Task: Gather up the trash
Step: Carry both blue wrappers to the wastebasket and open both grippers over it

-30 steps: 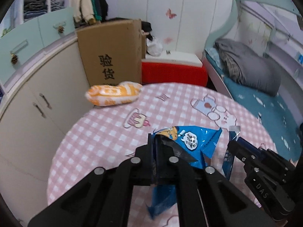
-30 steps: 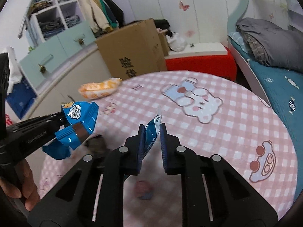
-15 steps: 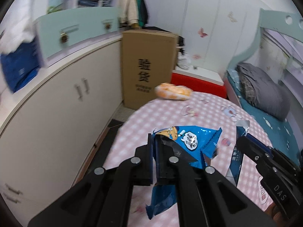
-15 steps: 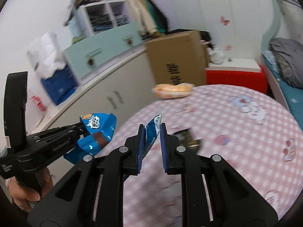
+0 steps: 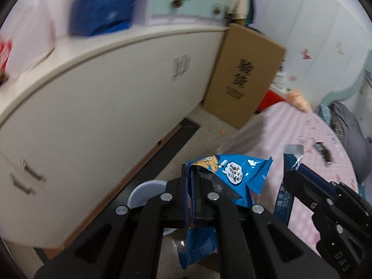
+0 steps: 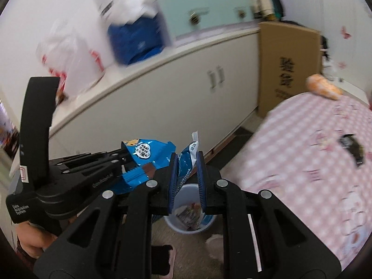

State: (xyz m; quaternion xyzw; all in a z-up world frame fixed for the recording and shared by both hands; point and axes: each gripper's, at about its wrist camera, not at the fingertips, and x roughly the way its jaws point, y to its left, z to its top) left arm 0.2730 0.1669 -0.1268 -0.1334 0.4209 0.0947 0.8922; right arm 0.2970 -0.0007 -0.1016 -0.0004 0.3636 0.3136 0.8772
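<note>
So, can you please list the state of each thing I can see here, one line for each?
Left claw: shut on the blue snack wrapper.
Right claw: shut on the narrow blue packet.
Trash bin: on the floor, open, some trash inside.
Orange snack bag: lying at the table's far edge.
Dark wrapper: lying flat on the pink checked table.
Cardboard box: standing beside the cabinet.
Cabinet doors: closed.

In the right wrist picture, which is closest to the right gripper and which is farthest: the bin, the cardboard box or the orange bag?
1. Bin: on the floor just beyond the right gripper.
2. Cardboard box: upper right, standing against the cabinets.
3. Orange bag: far right, on the table's far edge, slightly past the box.
</note>
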